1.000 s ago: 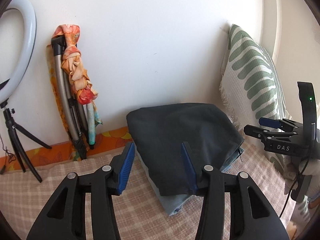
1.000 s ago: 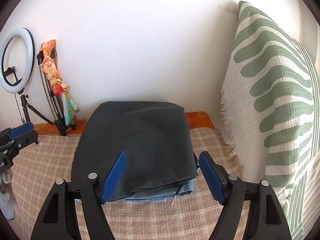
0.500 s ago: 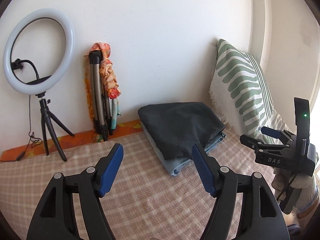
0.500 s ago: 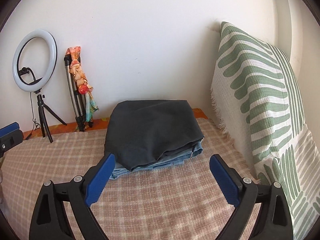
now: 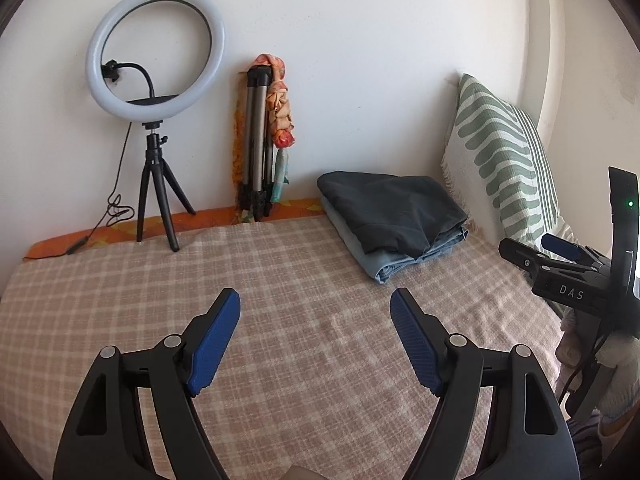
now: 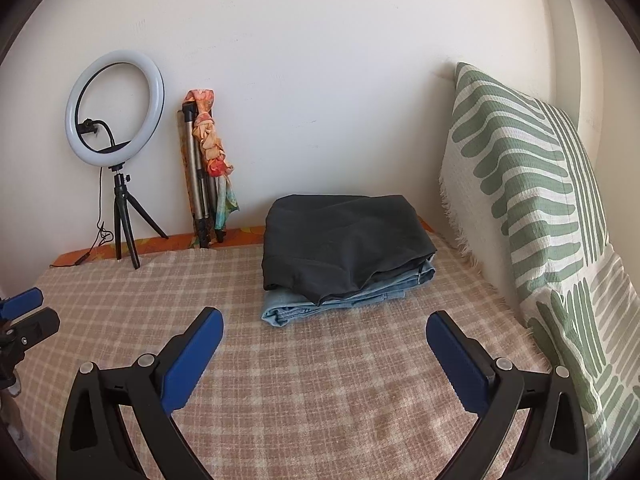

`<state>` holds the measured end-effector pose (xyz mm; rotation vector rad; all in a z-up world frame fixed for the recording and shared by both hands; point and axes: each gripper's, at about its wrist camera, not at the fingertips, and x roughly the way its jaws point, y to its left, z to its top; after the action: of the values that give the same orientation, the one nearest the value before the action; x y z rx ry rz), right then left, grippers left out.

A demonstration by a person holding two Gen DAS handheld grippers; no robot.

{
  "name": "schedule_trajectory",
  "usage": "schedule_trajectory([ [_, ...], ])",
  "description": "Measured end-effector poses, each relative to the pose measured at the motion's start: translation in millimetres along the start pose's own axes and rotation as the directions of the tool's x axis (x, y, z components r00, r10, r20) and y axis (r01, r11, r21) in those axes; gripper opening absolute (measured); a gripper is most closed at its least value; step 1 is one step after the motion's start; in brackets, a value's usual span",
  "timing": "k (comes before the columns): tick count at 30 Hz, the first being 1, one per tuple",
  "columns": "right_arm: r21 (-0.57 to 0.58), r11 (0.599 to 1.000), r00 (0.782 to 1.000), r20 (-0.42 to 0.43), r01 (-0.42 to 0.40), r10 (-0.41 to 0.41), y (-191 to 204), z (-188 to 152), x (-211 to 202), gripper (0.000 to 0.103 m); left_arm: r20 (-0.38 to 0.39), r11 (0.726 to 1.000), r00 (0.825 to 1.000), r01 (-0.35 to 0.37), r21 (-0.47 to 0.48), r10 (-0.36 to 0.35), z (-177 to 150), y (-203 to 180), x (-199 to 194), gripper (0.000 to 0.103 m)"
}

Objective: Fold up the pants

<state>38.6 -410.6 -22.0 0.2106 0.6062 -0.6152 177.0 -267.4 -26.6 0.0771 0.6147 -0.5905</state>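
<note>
Dark pants folded flat, atop folded jeans, w/ rumpled front edge

We see a bed under a checked blanket, bearing folded dark pants stacked on jeans, and a ring light.

Ahead of me lies a pink-and-cream checked blanket with an orange patterned sheet showing along its far edge. By the plain white wall I see a white ring light on a small black tripod, its cable trailing onto the orange strip. Just beside it a folded grey metal tripod with an orange floral scarf tied round it leans on the wall. To the right, a white waffle-weave cushion with green leaf stripes stands upright.
</note>
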Motion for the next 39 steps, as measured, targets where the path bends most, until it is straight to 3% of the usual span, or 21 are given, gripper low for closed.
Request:
schedule_trajectory([
  [3, 0.006, 1.000, 1.000, 0.007, 0.001, -0.001, 5.0, -5.9, -1.1, 0.103, -0.012, 0.998, 1.000, -0.028, 0.060, 0.029, -7.2, -3.0, 0.1, 0.078],
  [12, 0.038, 0.999, 1.000, -0.018, 0.016, -0.016, 4.6, -20.2, 9.4, 0.103, -0.047, 0.999, 0.999, -0.016, 0.046, 0.018, -21.4, 1.9, -5.0, 0.078],
  [19, 0.021, 0.999, 0.999, 0.013, 0.037, -0.037, 8.4, -19.4, 3.7, 0.103, -0.063, 0.999, 0.998, -0.027, 0.032, 0.029, -28.8, 6.6, -7.9, 0.081],
  [39, 0.021, 0.999, 0.999, 0.015, 0.029, -0.029, 11.5, -19.0, 4.7, 0.103, -0.059, 0.998, 0.996, -0.064, 0.018, 0.065, -31.7, 10.0, -7.9, 0.087],
])
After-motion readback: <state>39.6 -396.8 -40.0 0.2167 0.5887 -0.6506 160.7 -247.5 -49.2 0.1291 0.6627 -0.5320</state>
